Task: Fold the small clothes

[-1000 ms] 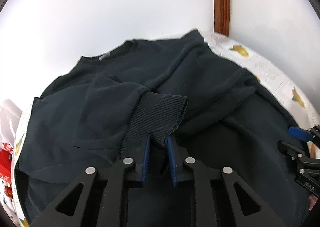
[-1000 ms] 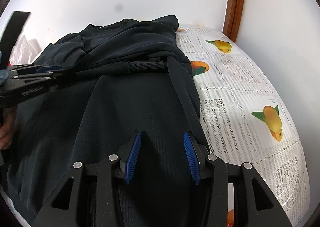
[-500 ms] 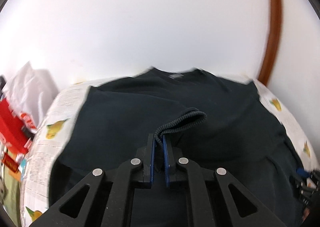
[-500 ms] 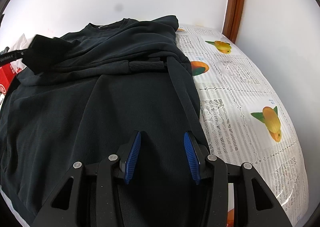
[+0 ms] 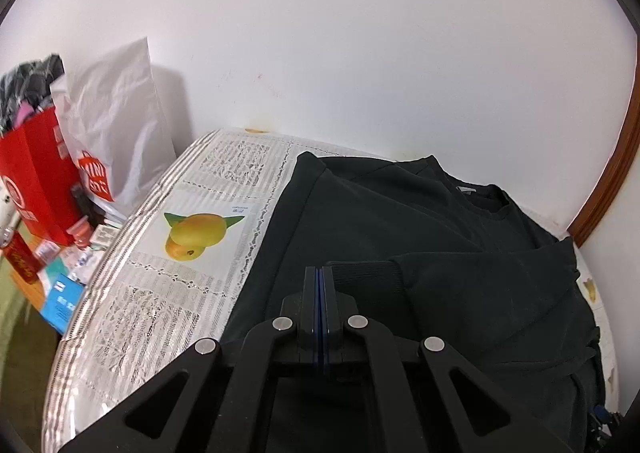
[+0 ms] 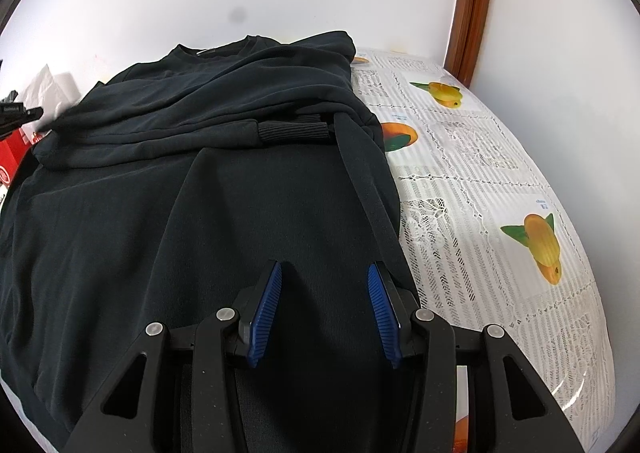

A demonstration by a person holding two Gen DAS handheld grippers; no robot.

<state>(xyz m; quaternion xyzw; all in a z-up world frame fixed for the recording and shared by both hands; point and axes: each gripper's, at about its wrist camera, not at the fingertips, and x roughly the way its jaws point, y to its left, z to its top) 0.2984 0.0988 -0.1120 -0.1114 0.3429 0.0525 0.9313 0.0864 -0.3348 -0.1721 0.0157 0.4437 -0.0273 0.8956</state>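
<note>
Tablecloth (image 5: 168,293) now exposed; left claw (image 5: 320,281) let cuff (image 5: 364,273) go, pressed together; right claw (image 6: 324,293) spread.

sweatshirt (image 6: 240,213): plain black, ribbed cuff | tablecloth (image 6: 480,189): white lace, yellow-orange mango prints, green leaves | bag (image 5: 32,173): red | door frame (image 6: 472,5): brown | wall (image 5: 320,33): white

You have a dark navy, long-sleeved sweatshirt (image 6: 224,213) spread over the table, its round neckline at the far end by the wall and its hem toward the near edge. One sleeve lies folded across the chest, its ribbed cuff (image 6: 294,131) flat and pointing right. A narrow fold of cloth runs from that cuff down the right side.
</note>
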